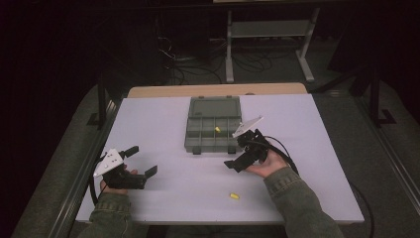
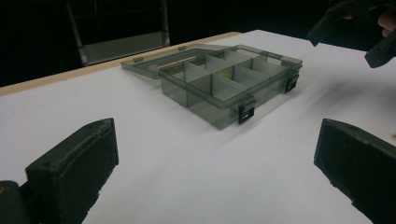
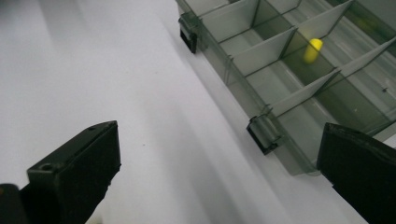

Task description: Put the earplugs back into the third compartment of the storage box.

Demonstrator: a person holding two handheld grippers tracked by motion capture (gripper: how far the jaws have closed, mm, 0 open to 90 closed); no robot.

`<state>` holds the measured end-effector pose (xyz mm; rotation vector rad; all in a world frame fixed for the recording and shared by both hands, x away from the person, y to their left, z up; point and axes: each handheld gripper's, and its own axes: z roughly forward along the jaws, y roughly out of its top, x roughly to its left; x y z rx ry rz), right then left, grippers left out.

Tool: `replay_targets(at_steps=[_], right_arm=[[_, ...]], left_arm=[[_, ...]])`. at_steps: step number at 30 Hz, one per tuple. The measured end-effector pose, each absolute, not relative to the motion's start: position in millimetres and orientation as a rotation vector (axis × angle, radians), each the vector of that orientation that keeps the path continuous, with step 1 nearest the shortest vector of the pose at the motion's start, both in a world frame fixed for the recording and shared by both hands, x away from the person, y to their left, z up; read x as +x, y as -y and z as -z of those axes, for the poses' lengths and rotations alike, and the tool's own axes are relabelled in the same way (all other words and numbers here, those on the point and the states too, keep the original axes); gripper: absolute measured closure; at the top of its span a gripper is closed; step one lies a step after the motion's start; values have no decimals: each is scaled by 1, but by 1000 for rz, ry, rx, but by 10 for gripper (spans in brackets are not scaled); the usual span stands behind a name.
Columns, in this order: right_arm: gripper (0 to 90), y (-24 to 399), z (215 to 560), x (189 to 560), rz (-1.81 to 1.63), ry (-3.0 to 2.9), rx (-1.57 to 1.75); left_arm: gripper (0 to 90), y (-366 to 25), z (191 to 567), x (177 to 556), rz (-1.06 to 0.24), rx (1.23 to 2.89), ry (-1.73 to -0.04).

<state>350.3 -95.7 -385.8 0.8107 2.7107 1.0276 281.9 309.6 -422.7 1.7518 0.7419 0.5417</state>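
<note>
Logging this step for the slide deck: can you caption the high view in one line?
Open compartment box holds one yellow piece; another lies on the table; both tongs open.

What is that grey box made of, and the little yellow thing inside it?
The box looks like smoky, see-through hard plastic: you can see its dividers through the glossy walls. The little yellow piece inside looks smooth and matte, maybe foam or soft plastic; it is too small to be sure.

White table (image 1: 163, 129); compartment box (image 1: 214, 125); yellow piece (image 1: 233, 196)
</note>
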Motion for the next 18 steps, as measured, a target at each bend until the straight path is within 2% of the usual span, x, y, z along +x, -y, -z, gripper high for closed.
replay_targets(at_steps=[18], right_arm=[[0,94,413,319,-1016,-2792,774]], left_arm=[[0,-309,423,281,-542,1757,-742]])
